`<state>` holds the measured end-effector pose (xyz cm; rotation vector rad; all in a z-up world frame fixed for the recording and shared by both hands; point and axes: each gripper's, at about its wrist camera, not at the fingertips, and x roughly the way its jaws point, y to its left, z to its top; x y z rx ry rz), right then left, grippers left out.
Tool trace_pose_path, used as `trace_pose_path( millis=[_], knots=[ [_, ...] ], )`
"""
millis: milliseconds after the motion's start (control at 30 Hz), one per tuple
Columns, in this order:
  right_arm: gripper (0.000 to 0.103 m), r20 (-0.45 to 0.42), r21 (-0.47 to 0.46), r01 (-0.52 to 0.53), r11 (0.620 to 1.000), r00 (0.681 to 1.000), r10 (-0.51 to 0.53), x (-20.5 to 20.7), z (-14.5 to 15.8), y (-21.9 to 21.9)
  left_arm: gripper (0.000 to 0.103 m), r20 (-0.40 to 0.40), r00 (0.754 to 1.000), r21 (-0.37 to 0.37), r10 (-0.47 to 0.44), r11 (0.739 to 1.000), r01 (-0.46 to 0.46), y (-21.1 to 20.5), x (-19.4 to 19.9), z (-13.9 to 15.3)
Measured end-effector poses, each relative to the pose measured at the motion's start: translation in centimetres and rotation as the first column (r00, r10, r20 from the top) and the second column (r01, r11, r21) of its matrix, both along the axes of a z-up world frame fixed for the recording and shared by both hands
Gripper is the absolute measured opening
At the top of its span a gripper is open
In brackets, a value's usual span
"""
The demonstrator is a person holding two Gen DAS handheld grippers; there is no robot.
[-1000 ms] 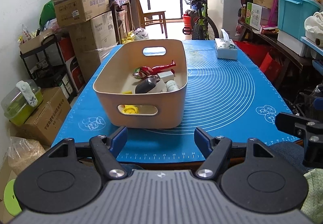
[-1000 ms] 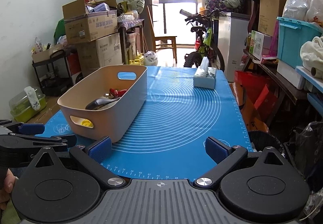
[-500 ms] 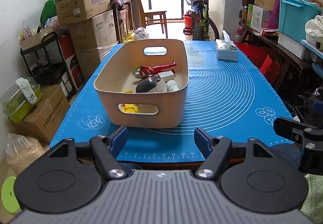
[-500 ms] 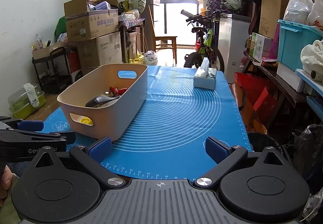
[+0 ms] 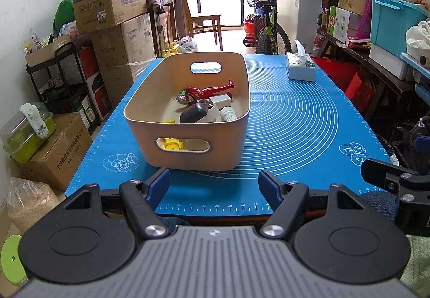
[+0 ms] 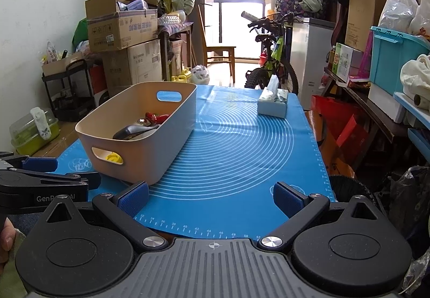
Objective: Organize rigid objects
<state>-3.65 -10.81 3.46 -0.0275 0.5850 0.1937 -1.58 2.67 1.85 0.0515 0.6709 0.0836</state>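
Left tongs [image 5: 214, 181] released, empty, hovering at near edge of surface, aimed at beige bin [image 5: 188, 147]. Right tongs [image 6: 210, 197] likewise spread, nothing between pads, beside bin. Bin sits on blue mat [image 5: 295, 120], left of centre; red figure [image 5: 207, 91], dark gadget [image 5: 194, 113], yellow piece [image 5: 172, 146] lie loose inside, probably awaiting sorting. Tissue box [image 5: 300, 68] at far right, well apart.

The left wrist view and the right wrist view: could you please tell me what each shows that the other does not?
Only the left wrist view shows the small white bottle and white block inside the beige plastic bin. Only the right shows a fingertip at the picture's edge. Both share the bin, red toy figure, yellow piece, tissue box and blue mat.
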Motion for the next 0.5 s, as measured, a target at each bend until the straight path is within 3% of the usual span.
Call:
trace_pose_path(
  millis=[500],
  knots=[
    [0.099,-0.002,-0.004,0.000,1.000,1.000,0.000,0.06,-0.06,-0.05,0.073,0.000,1.000,-0.001,0.000,1.000,0.000,0.06,0.02,0.02]
  ],
)
